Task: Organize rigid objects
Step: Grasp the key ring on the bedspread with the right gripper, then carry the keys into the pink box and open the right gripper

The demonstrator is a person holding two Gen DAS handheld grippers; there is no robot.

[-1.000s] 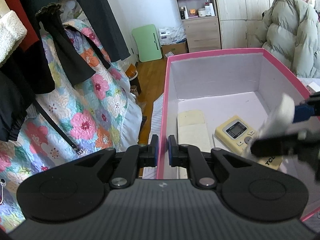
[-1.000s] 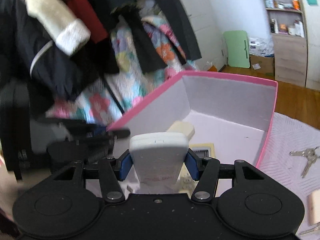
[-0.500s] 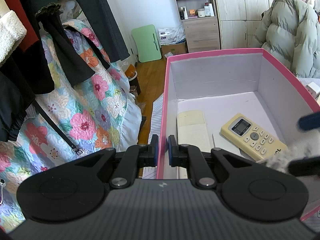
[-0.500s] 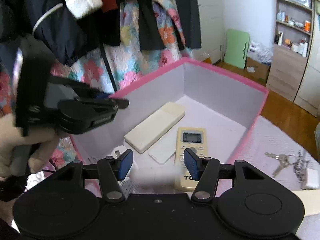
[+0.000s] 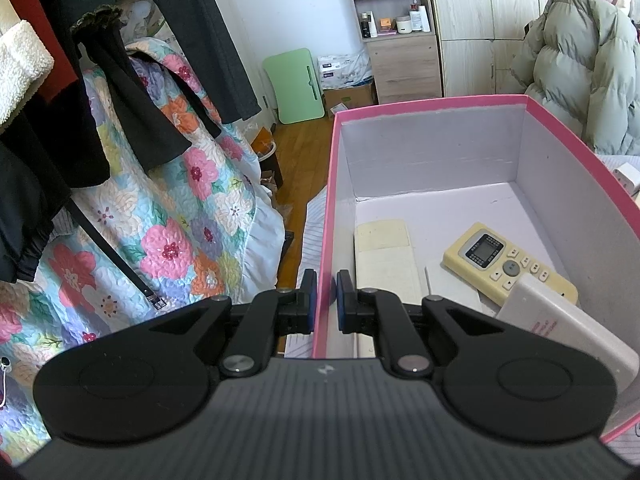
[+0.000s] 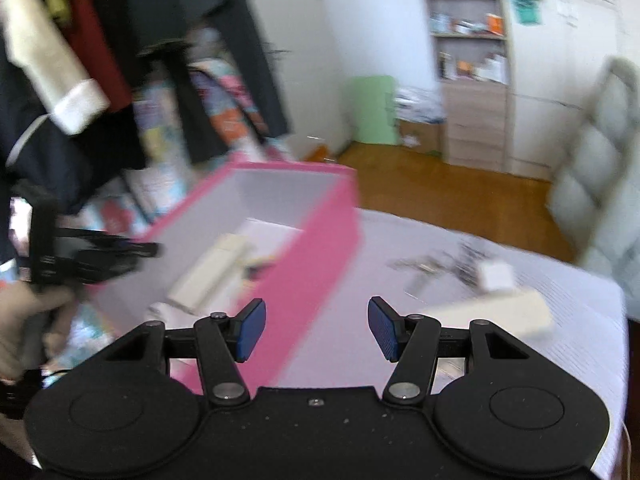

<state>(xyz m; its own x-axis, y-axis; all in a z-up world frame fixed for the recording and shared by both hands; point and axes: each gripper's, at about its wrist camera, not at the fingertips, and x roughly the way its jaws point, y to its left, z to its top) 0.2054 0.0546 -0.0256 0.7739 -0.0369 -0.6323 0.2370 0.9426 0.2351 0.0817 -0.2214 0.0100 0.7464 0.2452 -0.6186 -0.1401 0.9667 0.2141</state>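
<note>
My left gripper (image 5: 325, 301) is shut on the left wall of the pink box (image 5: 432, 148), one pad on each side of the wall. Inside the box lie a long cream remote (image 5: 382, 256), a yellowish remote with a display (image 5: 492, 256) and a white remote (image 5: 560, 328) resting partly over the yellowish one. In the blurred right wrist view my right gripper (image 6: 316, 328) is open with nothing between its pads, to the right of the pink box (image 6: 316, 248) and above the white bedsheet. The left gripper (image 6: 152, 249) shows at that box's far side.
On the sheet right of the box lie keys (image 6: 436, 264), a small white plug (image 6: 496, 276) and a long cream block (image 6: 500, 312). Hanging clothes (image 5: 120, 80) and a floral quilt (image 5: 168, 232) fill the left. A puffy jacket (image 5: 580, 72) is at the right.
The right gripper let go of the white remote, which now lies in the box, then swung out of the box to the right over the sheet. The left gripper kept still.
</note>
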